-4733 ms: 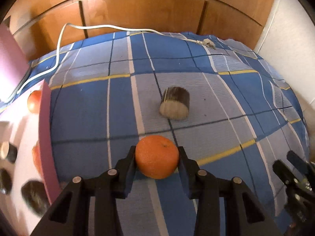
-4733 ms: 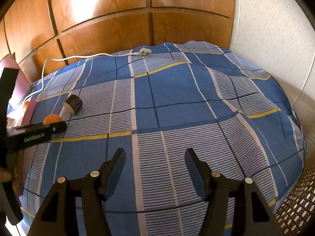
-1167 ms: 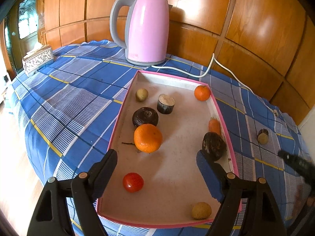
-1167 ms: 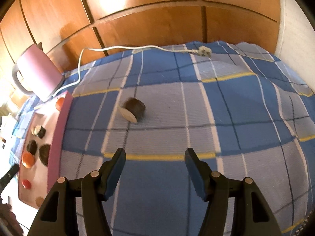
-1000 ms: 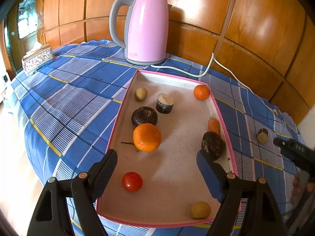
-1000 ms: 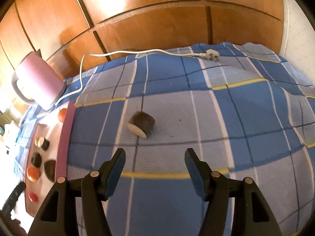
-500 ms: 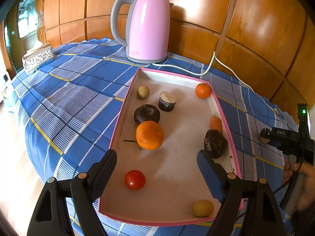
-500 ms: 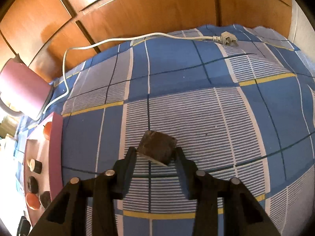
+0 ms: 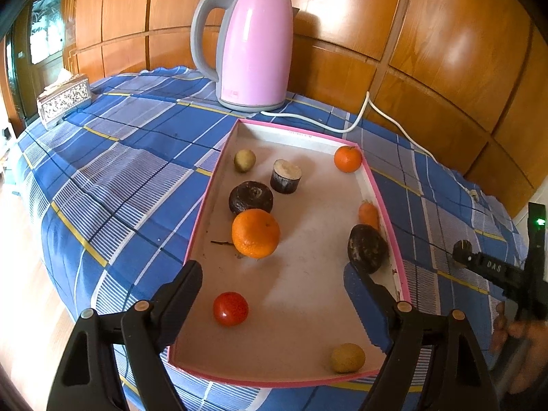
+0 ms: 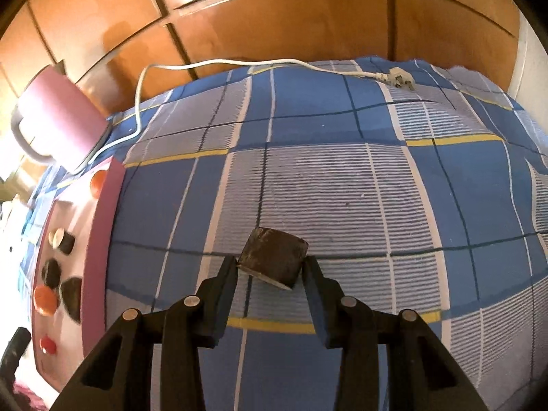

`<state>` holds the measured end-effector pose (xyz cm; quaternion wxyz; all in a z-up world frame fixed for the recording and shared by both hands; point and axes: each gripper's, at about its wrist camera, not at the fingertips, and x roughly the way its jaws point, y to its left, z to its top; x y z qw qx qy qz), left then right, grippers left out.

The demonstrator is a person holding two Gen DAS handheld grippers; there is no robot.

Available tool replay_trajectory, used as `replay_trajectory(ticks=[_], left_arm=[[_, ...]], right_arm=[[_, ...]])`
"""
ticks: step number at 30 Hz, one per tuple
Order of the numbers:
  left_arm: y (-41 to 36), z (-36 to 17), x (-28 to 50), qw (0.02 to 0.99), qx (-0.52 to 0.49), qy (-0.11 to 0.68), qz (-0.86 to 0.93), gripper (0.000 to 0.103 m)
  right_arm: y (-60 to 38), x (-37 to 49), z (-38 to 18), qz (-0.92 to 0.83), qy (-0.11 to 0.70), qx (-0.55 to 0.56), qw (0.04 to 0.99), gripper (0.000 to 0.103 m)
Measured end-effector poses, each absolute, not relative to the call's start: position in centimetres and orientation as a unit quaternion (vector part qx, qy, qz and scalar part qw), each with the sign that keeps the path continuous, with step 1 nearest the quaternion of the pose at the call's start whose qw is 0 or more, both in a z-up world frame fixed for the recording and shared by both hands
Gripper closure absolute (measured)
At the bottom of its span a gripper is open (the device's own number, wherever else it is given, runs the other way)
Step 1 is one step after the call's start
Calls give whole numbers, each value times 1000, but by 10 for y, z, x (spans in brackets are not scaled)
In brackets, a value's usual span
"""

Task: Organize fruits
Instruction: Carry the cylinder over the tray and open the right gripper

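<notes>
Right gripper: fingers closed on a dark cut chunk (bark-like skin, pale cut face; which fruit it is I cannot tell). The chunk sits lower centre of the right wrist view, just over the blue checked cloth; whether it is touching the cloth or lifted clear is not readable.

Left gripper: fingers spread wide, holding nothing, hovering at the near end of the pink-rimmed tray.

In the tray, left wrist view: large orange centre, small orange in the upper right corner, red tomato lower left, two dark round fruits, a cut piece like the held one, two small yellowish fruits, and a small orange-red piece against the right rim.

Pink kettle stands beyond the tray; its white cord trails across the surface.

Step in hand, as I judge it: pick-up of the last stray piece outside the tray. Next move calls for a lift clear of the cloth, a carry toward the tray at the left edge of the right wrist view, clearing the rim, then release onto bare floor space away from the left gripper.
</notes>
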<state>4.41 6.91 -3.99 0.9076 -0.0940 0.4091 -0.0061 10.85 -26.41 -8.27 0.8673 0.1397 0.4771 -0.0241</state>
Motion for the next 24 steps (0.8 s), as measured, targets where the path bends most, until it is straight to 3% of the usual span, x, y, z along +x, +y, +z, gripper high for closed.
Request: replay_trajectory(ticks=[24], left_arm=[[88,-30,33,914,-120,387,2,17]], right_arm=[[-138,80,-25,163,437,35,884,64]])
